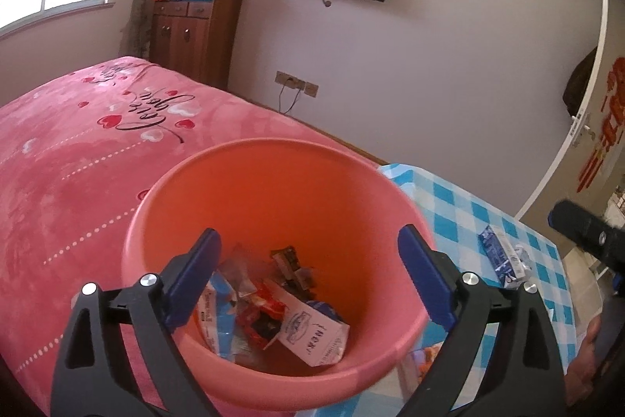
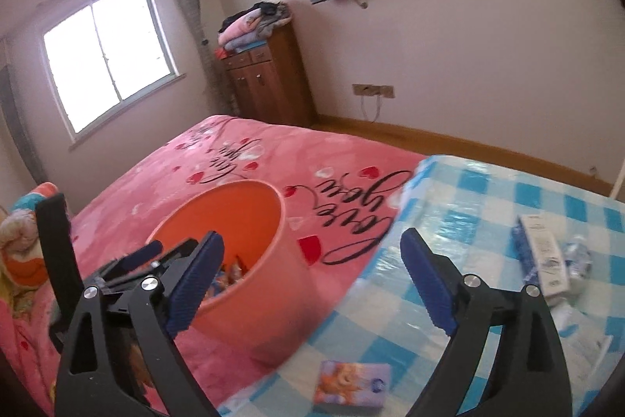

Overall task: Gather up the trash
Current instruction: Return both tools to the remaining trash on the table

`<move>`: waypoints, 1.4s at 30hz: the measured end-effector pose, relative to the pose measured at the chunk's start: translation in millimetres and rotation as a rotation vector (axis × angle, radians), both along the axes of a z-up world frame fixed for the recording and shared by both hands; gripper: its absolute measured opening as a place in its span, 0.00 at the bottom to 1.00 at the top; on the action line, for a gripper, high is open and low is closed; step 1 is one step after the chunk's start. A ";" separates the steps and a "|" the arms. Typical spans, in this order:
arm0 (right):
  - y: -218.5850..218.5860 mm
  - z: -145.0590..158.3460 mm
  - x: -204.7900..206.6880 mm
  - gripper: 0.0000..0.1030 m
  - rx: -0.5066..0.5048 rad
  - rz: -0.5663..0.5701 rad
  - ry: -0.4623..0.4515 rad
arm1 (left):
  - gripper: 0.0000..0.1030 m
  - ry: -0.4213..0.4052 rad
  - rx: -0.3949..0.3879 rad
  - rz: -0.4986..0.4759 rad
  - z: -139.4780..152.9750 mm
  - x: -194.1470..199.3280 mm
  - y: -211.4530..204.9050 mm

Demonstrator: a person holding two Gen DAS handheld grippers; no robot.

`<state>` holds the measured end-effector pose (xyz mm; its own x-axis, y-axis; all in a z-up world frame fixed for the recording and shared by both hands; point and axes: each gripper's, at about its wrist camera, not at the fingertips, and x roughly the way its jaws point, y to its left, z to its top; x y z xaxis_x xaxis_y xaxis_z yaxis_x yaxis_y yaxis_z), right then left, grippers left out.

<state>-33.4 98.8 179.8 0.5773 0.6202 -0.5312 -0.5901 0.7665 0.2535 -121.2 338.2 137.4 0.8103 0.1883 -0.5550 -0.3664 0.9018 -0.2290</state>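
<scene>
both my grippers, left (image 1: 308, 276) over the bin (image 1: 250, 163) w/ trash (image 1: 312, 331) inside, right (image 2: 312, 280) above the table (image 2: 488, 190), jaws wide, empty; risk: bin sits on soft bed (image 1: 58, 163), a knock tips it; carton (image 2: 543, 256) & packet (image 2: 351, 382) uncollected.
</scene>
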 end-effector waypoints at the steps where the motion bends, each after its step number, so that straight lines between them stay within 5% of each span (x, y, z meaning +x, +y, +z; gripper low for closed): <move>1: -3.7 -0.6 -2.5 0.89 -0.008 -0.010 -0.008 | 0.90 -0.001 0.003 -0.003 1.6 -0.7 -5.2; 25: -110.7 -35.8 -28.4 0.91 -0.031 -0.171 0.046 | 0.92 0.025 0.085 -0.194 14.8 6.6 -108.5; 42: -176.9 -61.5 -22.5 0.92 -0.053 -0.214 0.068 | 0.92 0.131 0.119 -0.253 -4.4 29.6 -168.5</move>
